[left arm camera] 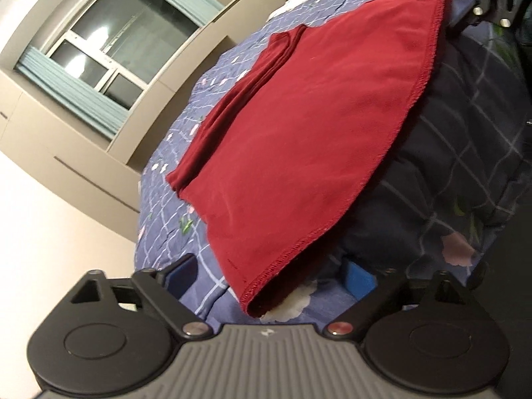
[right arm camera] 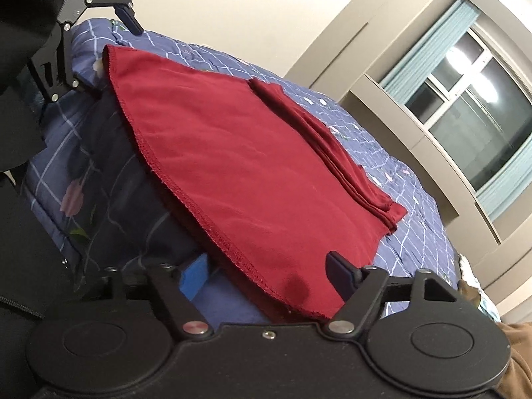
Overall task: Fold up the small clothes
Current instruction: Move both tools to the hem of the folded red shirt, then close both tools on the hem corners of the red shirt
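Left wrist view: the picture is tilted. A dark red garment (left arm camera: 299, 126) lies spread flat on a blue checked quilt (left arm camera: 186, 153) with small flowers, its stitched hem running along the edge of the bed, where the quilt drops away into shadow. A folded band of the same cloth lies along its far side. The left gripper (left arm camera: 269, 276) sits at the bottom of the picture with its fingers spread wide apart, one on each side of the garment's near corner. The blue pad (left arm camera: 360, 279) on the shadowed side is partly hidden under the hem. Neither finger clearly presses the cloth. At the top right, the other gripper's black frame is cut off by the picture edge. A window (left arm camera: 109, 53) with pale blue blinds fills the upper left.

Right wrist view: here the opposite corner of the garment (right arm camera: 252, 159) is nearest. The right gripper (right arm camera: 269, 272) is also spread wide, one finger above the cloth, the other blue pad (right arm camera: 194, 274) below the hem, straddling the corner without pinching it. The left gripper (right arm camera: 99, 10) shows at the top left, by the far corner; its lower finger is hidden behind the quilt (right arm camera: 409, 219). A brown cloth (right arm camera: 518, 352) is cut off at the lower right.
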Available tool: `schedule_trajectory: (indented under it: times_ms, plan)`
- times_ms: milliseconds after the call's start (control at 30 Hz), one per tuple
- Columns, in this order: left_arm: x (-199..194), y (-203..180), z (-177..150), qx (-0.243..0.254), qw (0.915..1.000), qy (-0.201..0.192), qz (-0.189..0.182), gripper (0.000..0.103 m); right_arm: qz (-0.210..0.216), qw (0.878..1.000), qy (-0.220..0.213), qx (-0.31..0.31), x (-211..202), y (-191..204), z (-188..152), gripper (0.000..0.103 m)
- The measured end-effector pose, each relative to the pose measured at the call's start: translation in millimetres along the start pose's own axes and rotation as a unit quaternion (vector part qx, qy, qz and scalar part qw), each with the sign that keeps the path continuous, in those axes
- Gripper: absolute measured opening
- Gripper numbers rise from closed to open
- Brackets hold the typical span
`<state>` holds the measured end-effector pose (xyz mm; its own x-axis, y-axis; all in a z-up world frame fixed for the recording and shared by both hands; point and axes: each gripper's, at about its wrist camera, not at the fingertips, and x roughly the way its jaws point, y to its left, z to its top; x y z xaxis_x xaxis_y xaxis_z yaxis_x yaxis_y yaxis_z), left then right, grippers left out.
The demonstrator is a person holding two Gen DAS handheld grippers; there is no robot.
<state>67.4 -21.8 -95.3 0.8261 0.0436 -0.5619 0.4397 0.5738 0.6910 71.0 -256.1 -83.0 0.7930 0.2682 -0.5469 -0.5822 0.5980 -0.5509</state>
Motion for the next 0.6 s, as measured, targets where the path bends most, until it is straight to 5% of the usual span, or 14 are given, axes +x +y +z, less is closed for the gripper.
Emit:
schedule_trajectory:
  times_ms: [133, 267, 600]
  plan:
    - [-1.7, 3.7, -1.5, 0.012, 0.9996, -0.008, -0.023, 0.078, 0.023, 1.000, -0.005, -0.013, -0.1, 1.2, 1.5, 0.042]
    - [0.5, 6.6, -1.8, 0.032, 0.9990, -0.013, -0.027, 0.077, 0.042, 0.999, -0.015, -0.011, -1.4, -0.6, 5.9, 0.017]
    - [4.5, 6.1, 2.4, 0.045, 0.9984, -0.014, -0.031, 0.083, 0.056, 0.993, -0.067, 0.074, 2.3, -61.7, 33.5, 0.012]
